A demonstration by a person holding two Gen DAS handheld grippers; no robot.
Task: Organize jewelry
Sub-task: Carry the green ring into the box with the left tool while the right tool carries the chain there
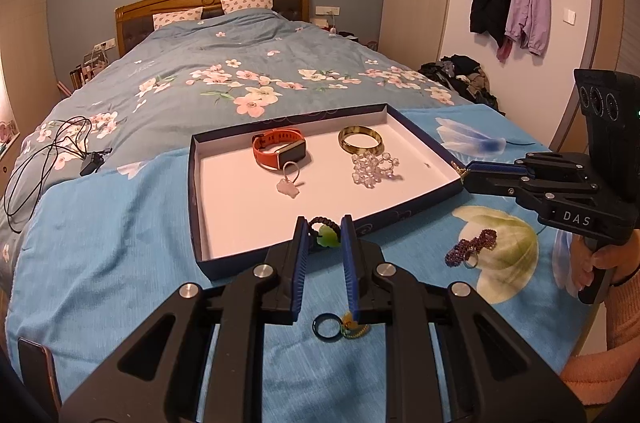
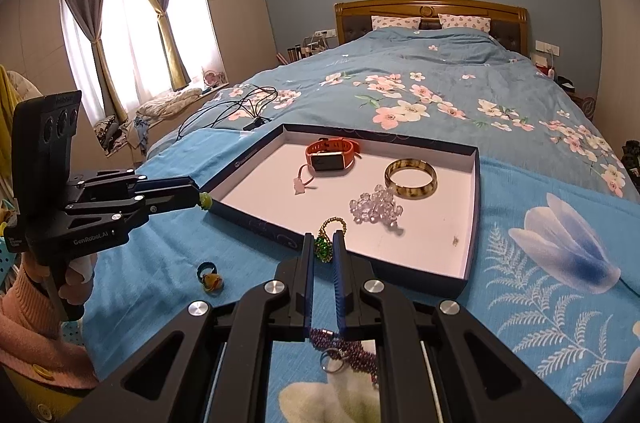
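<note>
Placement step judged in hand: with left gripper (image 1: 324,223) clamped on green-pendant cord (image 1: 328,238) at lower centre, and right gripper (image 2: 324,237) clamped on gold bead chain (image 2: 325,250) at lower centre, both at the tray (image 1: 400,217) rim, advance over the white floor, lower, then release.

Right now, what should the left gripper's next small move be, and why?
Probably carry the left gripper forward over the rim of the dark blue tray and open the jaws: they grip a black braided cord with green pendant at that rim, and the white floor beyond is bare.
</note>
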